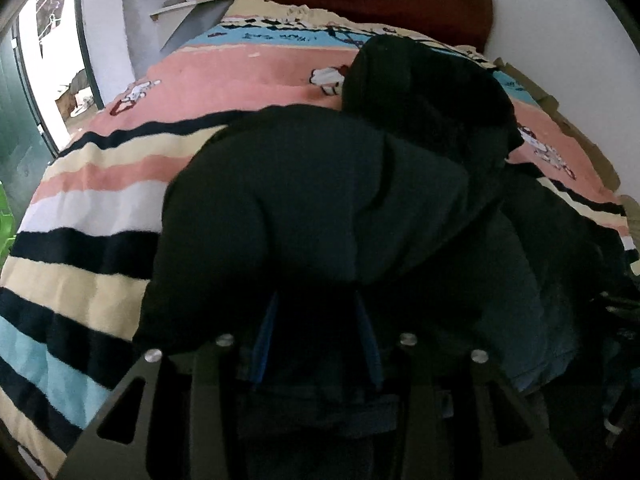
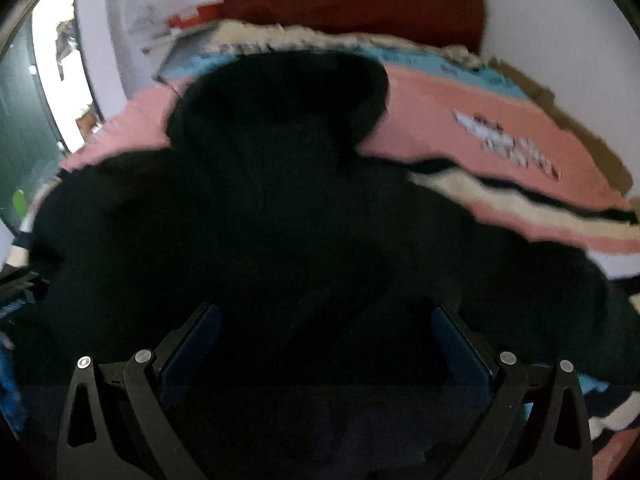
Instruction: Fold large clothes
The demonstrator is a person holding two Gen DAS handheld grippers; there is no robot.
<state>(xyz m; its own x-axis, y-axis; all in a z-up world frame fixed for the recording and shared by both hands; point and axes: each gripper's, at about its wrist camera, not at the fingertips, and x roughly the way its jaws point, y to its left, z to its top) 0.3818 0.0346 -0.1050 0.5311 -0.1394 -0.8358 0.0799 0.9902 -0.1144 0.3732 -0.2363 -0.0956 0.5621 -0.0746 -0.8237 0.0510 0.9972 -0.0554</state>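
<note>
The black hooded jacket runs lengthwise toward twelve o'clock, hood farthest; left gripper fingers half apart, seemingly astride its hem; right gripper fingers wide apart above it.

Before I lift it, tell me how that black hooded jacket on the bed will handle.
The black hooded jacket looks puffy and soft, so it will probably sag and drape. Its bulk suggests moderate weight. It lies crumpled on the striped blanket, so the hood may flop loose.
</note>
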